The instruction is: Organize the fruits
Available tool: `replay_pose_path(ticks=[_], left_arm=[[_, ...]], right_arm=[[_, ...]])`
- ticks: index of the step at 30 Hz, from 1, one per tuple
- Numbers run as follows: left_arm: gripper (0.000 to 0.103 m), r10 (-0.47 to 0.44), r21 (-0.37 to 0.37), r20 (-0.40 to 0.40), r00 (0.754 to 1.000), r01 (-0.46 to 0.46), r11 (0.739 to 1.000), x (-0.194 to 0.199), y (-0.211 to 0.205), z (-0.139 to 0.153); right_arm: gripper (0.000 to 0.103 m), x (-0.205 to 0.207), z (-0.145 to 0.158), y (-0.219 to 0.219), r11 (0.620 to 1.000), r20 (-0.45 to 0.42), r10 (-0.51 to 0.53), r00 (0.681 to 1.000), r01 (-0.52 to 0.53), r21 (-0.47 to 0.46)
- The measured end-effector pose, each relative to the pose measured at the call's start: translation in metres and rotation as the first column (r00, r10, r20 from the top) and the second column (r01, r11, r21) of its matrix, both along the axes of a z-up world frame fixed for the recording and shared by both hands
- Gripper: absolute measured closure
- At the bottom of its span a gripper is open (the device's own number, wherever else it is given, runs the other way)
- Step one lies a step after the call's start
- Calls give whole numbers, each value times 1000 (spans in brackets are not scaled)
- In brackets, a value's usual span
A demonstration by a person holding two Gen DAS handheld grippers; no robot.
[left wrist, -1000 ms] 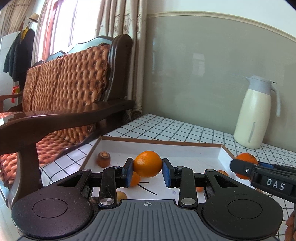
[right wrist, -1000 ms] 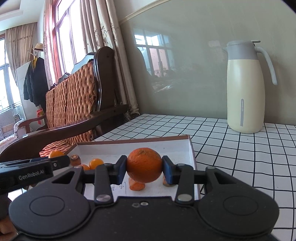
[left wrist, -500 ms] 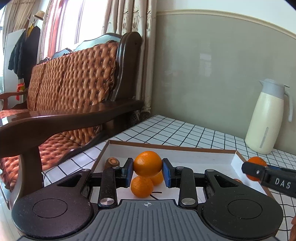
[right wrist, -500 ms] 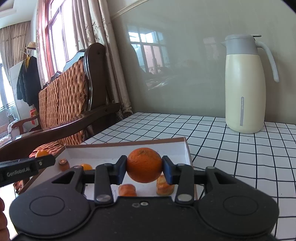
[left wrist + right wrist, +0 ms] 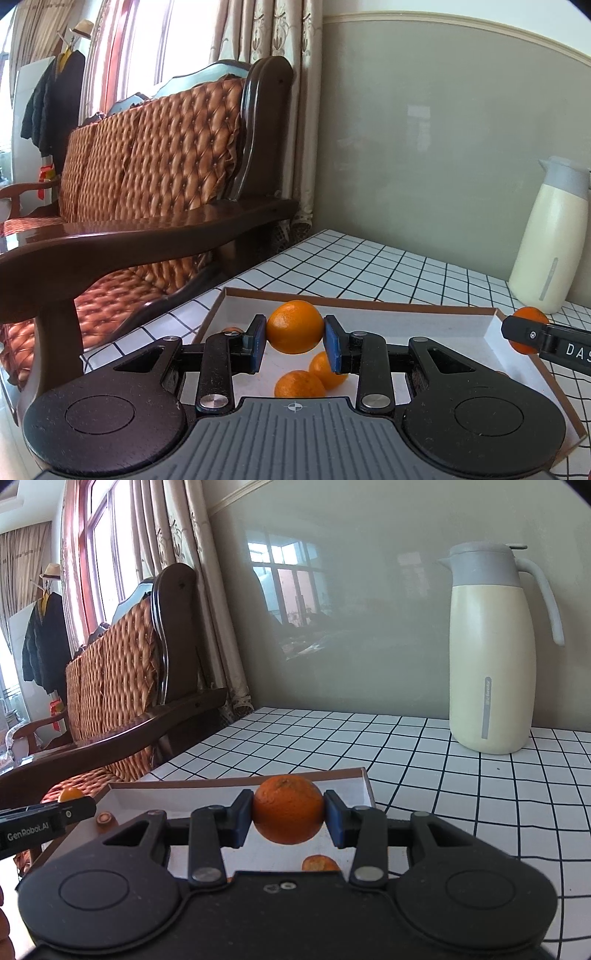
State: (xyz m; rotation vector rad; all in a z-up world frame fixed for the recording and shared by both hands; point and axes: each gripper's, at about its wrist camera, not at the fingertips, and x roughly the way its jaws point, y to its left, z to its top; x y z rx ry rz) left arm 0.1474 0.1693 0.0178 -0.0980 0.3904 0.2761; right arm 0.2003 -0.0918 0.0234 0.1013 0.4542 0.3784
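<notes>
A worktop [image 5: 424,771] with white tiles and dark grid lines meets a grey-green wall panel [image 5: 424,147]. A cream thermos jug [image 5: 493,653] with grey lid and handle stands upright on the worktop near the wall. Beside the worktop stands a dark wooden sofa [image 5: 155,166] with tufted orange-brown cushions and a broad polished armrest [image 5: 147,236]. Patterned curtains [image 5: 280,37] hang at the wall corner beside a window [image 5: 107,546]. A dark coat [image 5: 51,107] and straw hat [image 5: 83,27] hang further back.
</notes>
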Motion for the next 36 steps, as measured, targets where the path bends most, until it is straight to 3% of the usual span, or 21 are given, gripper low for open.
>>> replay_pose_path(ticks=[17,19,20,22,25,30,36], left_arm=[[70,24,-12,-33,999,-24,1000,33,14,-3],[69,23,-15,-44,999,-24,1000,39,16,-4],[48,19,-20,-53,998,-20,1000,43,17,-3],[2,44,-39,-80,996,-47,998,45,21,-1],[0,67,-9,-9,998,-67,998,37,18,10],[0,68,20,21,997,-68,997,26,16,19],[0,73,72,49,996,-76,995,1,8,29]], right_arm=[[69,33,-2,21,998,-37,-3,999,1,-57],[41,36,0,22,998,-50,-18,999,15,-60],[26,31,2,20,999,-25,-28,999,27,-43],[25,18,11,16,997,52,-63,997,65,-31],[17,3,20,8,997,101,-80,992,79,15],[8,-11,27,-4,996,126,-81,989,76,44],[6,-24,34,-14,996,107,-71,992,65,61]])
